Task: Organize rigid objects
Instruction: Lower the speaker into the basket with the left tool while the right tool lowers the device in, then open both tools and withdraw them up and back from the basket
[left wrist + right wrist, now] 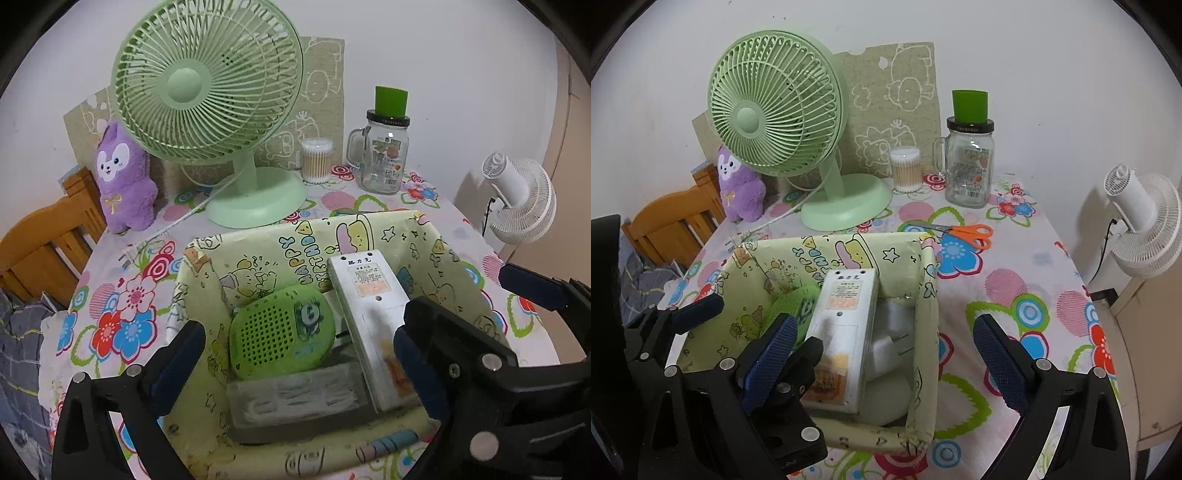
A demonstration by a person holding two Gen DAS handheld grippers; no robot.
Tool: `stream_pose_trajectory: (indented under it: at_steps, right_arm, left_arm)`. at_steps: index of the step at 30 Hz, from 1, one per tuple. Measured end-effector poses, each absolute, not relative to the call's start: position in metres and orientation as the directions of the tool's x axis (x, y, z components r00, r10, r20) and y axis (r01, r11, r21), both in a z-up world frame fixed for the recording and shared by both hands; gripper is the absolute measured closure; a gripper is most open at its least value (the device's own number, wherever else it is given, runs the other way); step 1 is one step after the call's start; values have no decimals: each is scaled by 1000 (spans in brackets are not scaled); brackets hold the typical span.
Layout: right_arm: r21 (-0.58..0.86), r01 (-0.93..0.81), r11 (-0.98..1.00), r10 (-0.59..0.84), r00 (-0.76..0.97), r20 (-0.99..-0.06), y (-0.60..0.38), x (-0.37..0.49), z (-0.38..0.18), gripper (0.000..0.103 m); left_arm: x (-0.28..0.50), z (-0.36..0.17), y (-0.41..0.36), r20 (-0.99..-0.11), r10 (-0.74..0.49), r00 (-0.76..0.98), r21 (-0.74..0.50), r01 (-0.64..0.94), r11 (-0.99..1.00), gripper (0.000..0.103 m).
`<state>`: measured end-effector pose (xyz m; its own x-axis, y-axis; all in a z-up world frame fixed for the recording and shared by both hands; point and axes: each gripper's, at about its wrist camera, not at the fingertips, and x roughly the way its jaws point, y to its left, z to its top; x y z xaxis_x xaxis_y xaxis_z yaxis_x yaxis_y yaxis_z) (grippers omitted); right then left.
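1. At the far left, a purple plush toy (123, 177) sat on the flowered table (1015, 295), just beside a green desk fan (207, 92).
2. The left gripper (295, 354) hung over a cartoon-print storage box (207, 288), its jaws spread wide and pinching nothing.
3. Inside the box, a green perforated oval device (280, 332) lay at the left, touching a white rectangular charger (369, 314) that leaned across the middle; a white plug adapter (890, 347) lay to the charger's right.
4. The right gripper (882, 354) stood with jaws spread, one finger over the box and the other over bare tablecloth, gripping nothing.
5. Orange-handled scissors (967, 232) lay on the table behind the box.
6. A cotton swab tub (905, 168) and a glass jar (967, 170) stood near the wall, well apart from the box.
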<state>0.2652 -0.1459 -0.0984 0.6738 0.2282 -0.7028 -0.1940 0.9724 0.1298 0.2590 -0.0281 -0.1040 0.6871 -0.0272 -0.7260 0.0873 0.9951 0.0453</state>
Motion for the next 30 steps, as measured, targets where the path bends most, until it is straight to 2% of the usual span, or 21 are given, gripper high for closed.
stream_pose_trajectory:
  at_steps: [19, 30]
  right_arm:
    - [99, -178, 979, 197, 707, -679, -142, 197, -72, 5]
    - [55, -166, 985, 162, 748, -643, -143, 153, -47, 5]
  left_arm:
    - [189, -78, -16, -697, -19, 717, 37, 62, 997, 0]
    - [137, -53, -12, -636, 27, 771, 65, 19, 998, 0]
